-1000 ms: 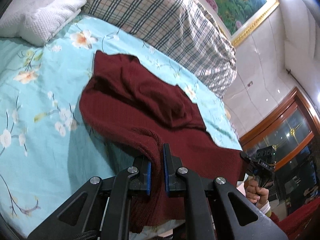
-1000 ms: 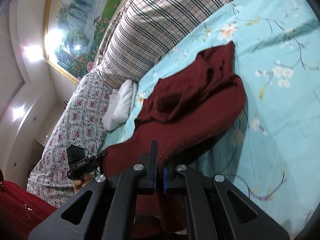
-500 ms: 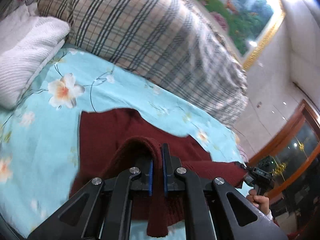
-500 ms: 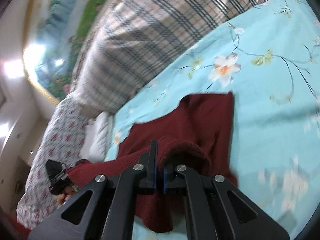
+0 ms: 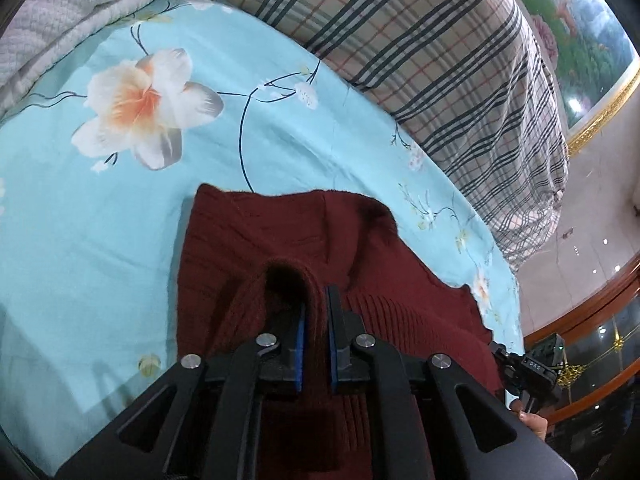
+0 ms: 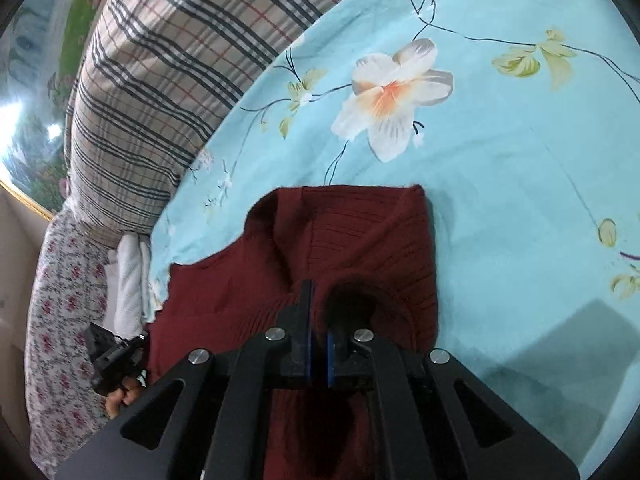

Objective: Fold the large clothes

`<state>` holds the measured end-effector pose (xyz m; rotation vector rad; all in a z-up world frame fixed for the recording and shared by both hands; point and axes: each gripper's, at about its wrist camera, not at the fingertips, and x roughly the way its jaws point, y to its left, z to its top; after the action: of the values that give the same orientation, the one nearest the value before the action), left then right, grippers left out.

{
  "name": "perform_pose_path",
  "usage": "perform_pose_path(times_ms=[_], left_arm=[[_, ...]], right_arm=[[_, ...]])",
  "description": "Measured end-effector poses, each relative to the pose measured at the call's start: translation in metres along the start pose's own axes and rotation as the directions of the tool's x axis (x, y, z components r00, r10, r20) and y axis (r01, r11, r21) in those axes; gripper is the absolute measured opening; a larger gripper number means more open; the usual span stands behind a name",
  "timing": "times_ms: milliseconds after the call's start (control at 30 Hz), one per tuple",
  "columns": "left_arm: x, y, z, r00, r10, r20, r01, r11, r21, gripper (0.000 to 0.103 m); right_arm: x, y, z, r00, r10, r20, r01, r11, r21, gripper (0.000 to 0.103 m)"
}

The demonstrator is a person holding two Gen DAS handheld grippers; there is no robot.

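While both grippers pinch it, the dark red sweater [image 5: 280,236] lies on the light blue flowered bedsheet [image 5: 100,220], its near part lifted and doubled over the far part. Left gripper [image 5: 315,312]: blue pads clamped on a thick ribbed fold, the jaws just starting to ease apart with the knit between them. Right gripper [image 6: 318,312]: jaws nearly closed on another bunched fold of the sweater [image 6: 360,240]. Far edge of the sweater sits flat on the sheet [image 6: 520,160]. Plaid blanket [image 5: 440,60] heaped along the far side, plaid [image 6: 160,60] in the right view too. White knit blanket [image 5: 60,8] far left. Framed painting [image 5: 580,32] on the wall beyond.
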<state>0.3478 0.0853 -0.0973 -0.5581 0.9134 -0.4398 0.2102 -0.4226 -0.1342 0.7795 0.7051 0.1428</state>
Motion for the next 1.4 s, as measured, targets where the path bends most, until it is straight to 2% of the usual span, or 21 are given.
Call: perform_pose_path(times_ms=[100, 167, 233, 267, 333, 400, 433, 467, 500, 633, 700, 767, 833, 933, 1033, 1167, 1267, 1400], left_arm=[[-0.025, -0.014, -0.014, 1.000, 0.013, -0.004, -0.013, 0.999, 0.047, 0.009], [-0.039, -0.029, -0.028, 1.000, -0.005, -0.019, 0.006, 0.996, 0.093, 0.011], [-0.046, -0.050, -0.047, 0.997, -0.045, -0.055, 0.052, 0.989, 0.141, 0.011], [-0.045, -0.063, -0.058, 0.993, -0.077, -0.091, 0.092, 0.981, 0.171, 0.013], [-0.032, -0.087, -0.077, 0.978, -0.110, -0.177, 0.149, 0.962, 0.227, 0.013], [-0.012, -0.106, -0.093, 0.961, -0.098, -0.257, 0.171, 0.945, 0.278, 0.013], [0.002, -0.114, -0.099, 0.953, -0.080, -0.294, 0.172, 0.938, 0.302, 0.013], [0.010, -0.115, -0.101, 0.951, -0.060, -0.304, 0.160, 0.935, 0.316, 0.013], [0.017, -0.115, -0.099, 0.951, -0.041, -0.306, 0.144, 0.936, 0.322, 0.013], [0.031, -0.095, -0.064, 0.960, -0.051, -0.276, 0.121, 0.963, 0.242, 0.007], [0.031, -0.085, -0.039, 0.978, -0.001, -0.208, 0.050, 0.971, 0.234, 0.007], [0.029, -0.078, -0.015, 0.989, 0.040, -0.142, -0.007, 0.974, 0.227, 0.007], [0.025, -0.067, 0.007, 0.994, 0.077, -0.081, -0.060, 0.978, 0.199, 0.009], [0.019, -0.043, 0.021, 0.990, 0.134, -0.040, -0.127, 0.981, 0.150, 0.018], [0.011, -0.021, 0.014, 0.988, 0.145, -0.047, -0.139, 0.984, 0.112, 0.018], [-0.015, -0.004, -0.007, 0.990, 0.137, -0.040, -0.134, 0.988, 0.075, 0.018], [-0.042, -0.011, -0.029, 0.992, 0.122, -0.019, -0.121, 0.991, 0.053, 0.025], [-0.071, -0.025, -0.064, 0.998, 0.061, -0.013, -0.061, 0.998, 0.032, 0.034]], right_arm=[[-0.022, 0.014, -0.007, 0.998, -0.028, 0.048, 0.030, 0.999, -0.044, 0.010], [-0.042, 0.027, -0.016, 0.995, -0.040, 0.090, 0.048, 0.995, -0.087, 0.010], [-0.051, 0.044, -0.028, 0.995, -0.019, 0.094, 0.032, 0.989, -0.143, 0.010], [-0.046, 0.060, -0.037, 0.999, 0.018, 0.049, -0.007, 0.978, -0.207, 0.010], [-0.026, 0.085, -0.053, 0.996, 0.035, -0.082, -0.059, 0.949, -0.310, 0.010], [0.006, 0.110, -0.074, 0.975, -0.025, -0.220, -0.074, 0.898, -0.433, 0.011], [0.017, 0.116, -0.080, 0.968, -0.054, -0.244, -0.070, 0.879, -0.472, 0.010], [0.031, 0.119, -0.083, 0.963, -0.102, -0.248, -0.041, 0.857, -0.513, 0.010], [0.037, 0.118, -0.080, 0.962, -0.126, -0.240, -0.018, 0.854, -0.520, 0.010], [0.045, 0.090, -0.036, 0.979, -0.140, -0.148, 0.069, 0.910, -0.408, 0.010], [0.043, 0.078, -0.011, 0.981, -0.182, -0.064, 0.148, 0.921, -0.361, 0.010], [0.042, 0.066, 0.012, 0.972, -0.234, 0.004, 0.224, 0.926, -0.302, 0.010], [0.040, 0.056, 0.024, 0.974, -0.224, 0.015, 0.221, 0.945, -0.241, 0.010], [0.039, 0.048, 0.030, 0.972, -0.233, 0.023, 0.232, 0.952, -0.201, 0.010], [0.041, 0.047, 0.019, 0.972, -0.236, 0.004, 0.232, 0.952, -0.202, 0.010], [0.023, 0.041, 0.004, 0.973, -0.232, 0.006, 0.229, 0.952, -0.202, 0.010], [0.003, 0.042, -0.009, 0.973, -0.228, 0.021, 0.228, 0.954, -0.194, 0.010], [-0.015, 0.045, -0.028, 0.981, -0.193, 0.027, 0.194, 0.965, -0.177, 0.010]])
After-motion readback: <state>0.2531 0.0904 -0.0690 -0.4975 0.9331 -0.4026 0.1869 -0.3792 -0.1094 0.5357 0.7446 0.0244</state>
